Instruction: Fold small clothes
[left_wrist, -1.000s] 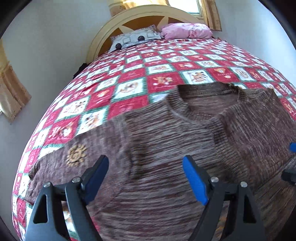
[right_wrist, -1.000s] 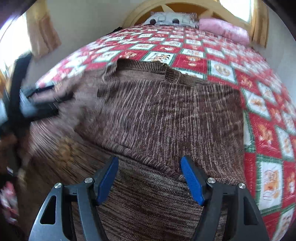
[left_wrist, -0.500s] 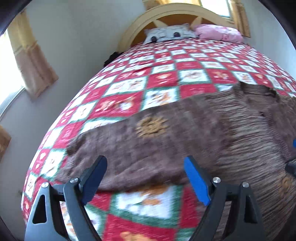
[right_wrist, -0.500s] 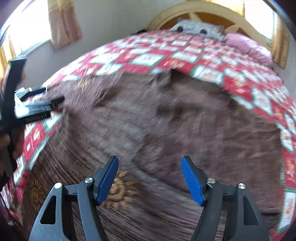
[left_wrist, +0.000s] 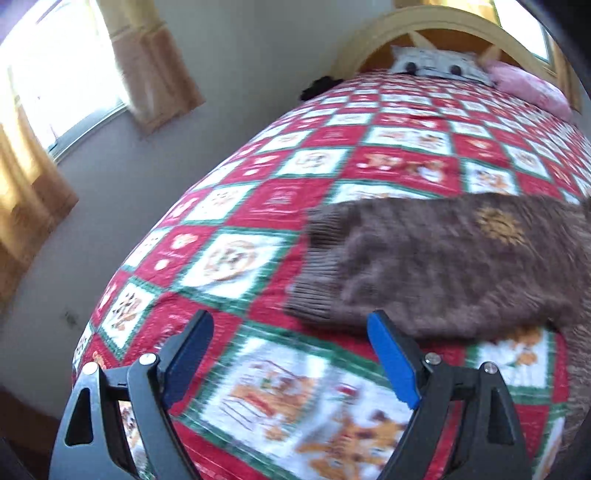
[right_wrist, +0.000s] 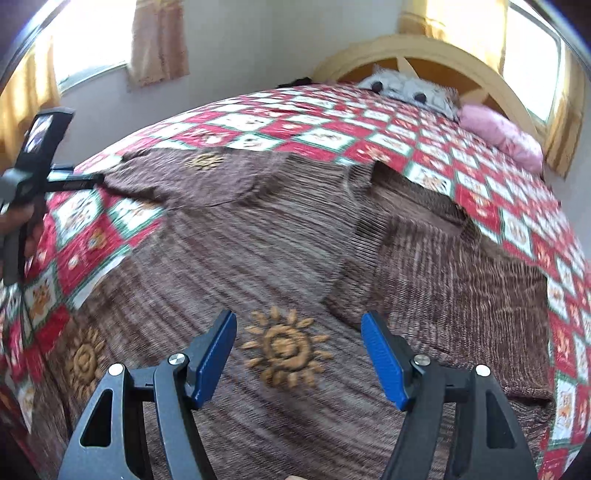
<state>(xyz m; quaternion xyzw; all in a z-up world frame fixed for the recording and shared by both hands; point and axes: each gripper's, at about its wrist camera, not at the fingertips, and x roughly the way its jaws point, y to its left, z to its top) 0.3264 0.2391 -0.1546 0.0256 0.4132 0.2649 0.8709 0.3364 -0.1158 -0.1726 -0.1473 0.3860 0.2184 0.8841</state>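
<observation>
One brown sweater (right_wrist: 295, 240) on my bed (left_wrist: 332, 155) — three suns visible, two pillows at twelve o'clock. My left hand-held gripper (left_wrist: 288, 354) and right hand-held gripper (right_wrist: 299, 354) gape empty — no readable writing.

Black gripper (right_wrist: 298, 356), blue finger pads (right_wrist: 382, 360)

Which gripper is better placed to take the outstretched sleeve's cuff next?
Left. The open left gripper sits just short of the sleeve cuff; the right gripper, also open, hovers over the sweater body, far from that cuff.

Brown knit sweater (right_wrist: 295, 251) with tan suns; red, white, green checked quilt (left_wrist: 303, 192).
</observation>
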